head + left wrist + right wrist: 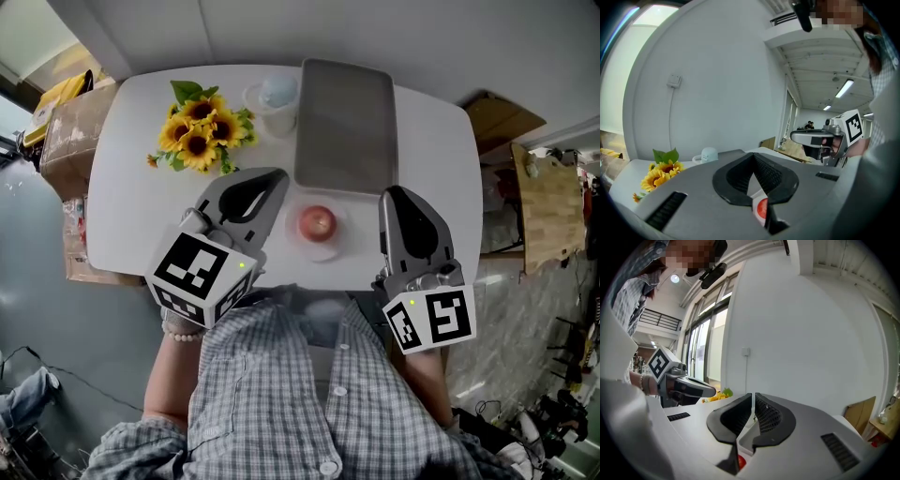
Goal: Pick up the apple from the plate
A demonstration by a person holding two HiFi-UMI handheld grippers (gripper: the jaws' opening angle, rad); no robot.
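Head view is showing us the white table first, with the grey tray lying on it ahead of both grippers. We are holding the left gripper and the right gripper above the table's near edge. Each gripper's own view is showing its jaws pressed together with nothing between them. Sunflowers are lying ahead and to the left of the left gripper, and a white mug is standing ahead of its tips, beside the tray. Smallest are the pale plate and the red apple sitting on it.

We are judging that a gripper descending with its jaws closed would be knocking the apple rather than taking it. The round fruit could then roll off the shallow plate, or the plate could slide toward the near edge. An off-centre pinch could also let it slip.

We are seeing the apple between the two grippers, just right of the left one's jaws and left of the right one's. It is lying below both and touching neither, and each gripper view is catching some red under its jaws.
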